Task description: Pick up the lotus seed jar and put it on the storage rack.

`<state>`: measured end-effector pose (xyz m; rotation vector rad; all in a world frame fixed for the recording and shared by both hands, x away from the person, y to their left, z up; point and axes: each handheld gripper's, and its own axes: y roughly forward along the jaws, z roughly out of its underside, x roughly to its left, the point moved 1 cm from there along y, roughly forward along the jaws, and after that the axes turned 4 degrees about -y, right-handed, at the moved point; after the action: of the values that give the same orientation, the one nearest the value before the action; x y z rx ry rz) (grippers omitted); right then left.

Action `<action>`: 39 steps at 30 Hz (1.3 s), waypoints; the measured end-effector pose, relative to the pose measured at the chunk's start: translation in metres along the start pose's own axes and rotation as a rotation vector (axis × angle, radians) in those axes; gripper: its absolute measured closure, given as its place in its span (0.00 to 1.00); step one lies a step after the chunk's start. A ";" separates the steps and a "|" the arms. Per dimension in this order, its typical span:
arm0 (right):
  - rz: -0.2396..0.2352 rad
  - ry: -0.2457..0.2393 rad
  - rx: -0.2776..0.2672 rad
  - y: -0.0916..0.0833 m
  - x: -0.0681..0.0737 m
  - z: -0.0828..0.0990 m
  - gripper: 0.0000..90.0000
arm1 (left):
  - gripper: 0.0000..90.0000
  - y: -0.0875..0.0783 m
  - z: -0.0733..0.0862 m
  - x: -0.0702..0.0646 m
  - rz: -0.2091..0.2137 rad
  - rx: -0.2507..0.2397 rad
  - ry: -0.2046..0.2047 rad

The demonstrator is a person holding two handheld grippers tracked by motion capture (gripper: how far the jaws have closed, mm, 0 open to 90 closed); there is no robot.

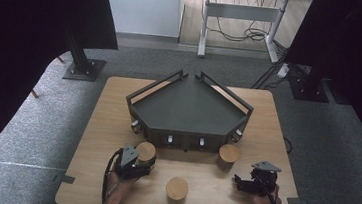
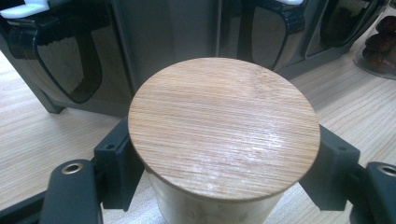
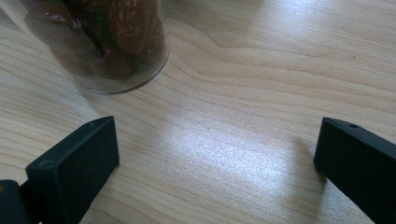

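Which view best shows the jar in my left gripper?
The left gripper view: the bamboo-lidded jar sits close up with a pad pressed on each side. The high view shows it small at the left gripper, before the grey tray. The right gripper view shows a different jar.

A lab or test room rather than a home — black curtains (image 1: 20, 26) hang on both sides, held by dark stands (image 1: 83, 65) on grey carpet (image 1: 32, 118). A lone wooden table (image 1: 116, 126) sits in the middle, and behind it a white desk frame (image 1: 242, 17) trails loose cables (image 1: 246, 34) — a recording setup.
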<state>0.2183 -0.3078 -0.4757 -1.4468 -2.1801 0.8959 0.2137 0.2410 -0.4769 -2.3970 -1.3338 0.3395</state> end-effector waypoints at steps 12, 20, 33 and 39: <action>-0.001 -0.002 0.000 0.000 0.000 0.000 0.00 | 0.28 -0.001 -0.003 -0.009 -0.020 0.005 0.016; -0.002 -0.002 0.000 0.000 0.000 0.000 0.00 | 0.28 -0.006 -0.005 -0.010 -0.009 -0.015 0.010; -0.001 -0.002 0.000 0.000 0.000 0.000 0.00 | 0.28 -0.014 -0.016 -0.012 0.007 -0.031 0.003; -0.001 -0.001 0.000 0.000 0.000 0.000 0.00 | 0.28 -0.016 -0.023 -0.013 0.015 -0.041 0.006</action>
<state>0.2179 -0.3075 -0.4756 -1.4458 -2.1810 0.8970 0.2038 0.2331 -0.4492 -2.4412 -1.3333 0.3120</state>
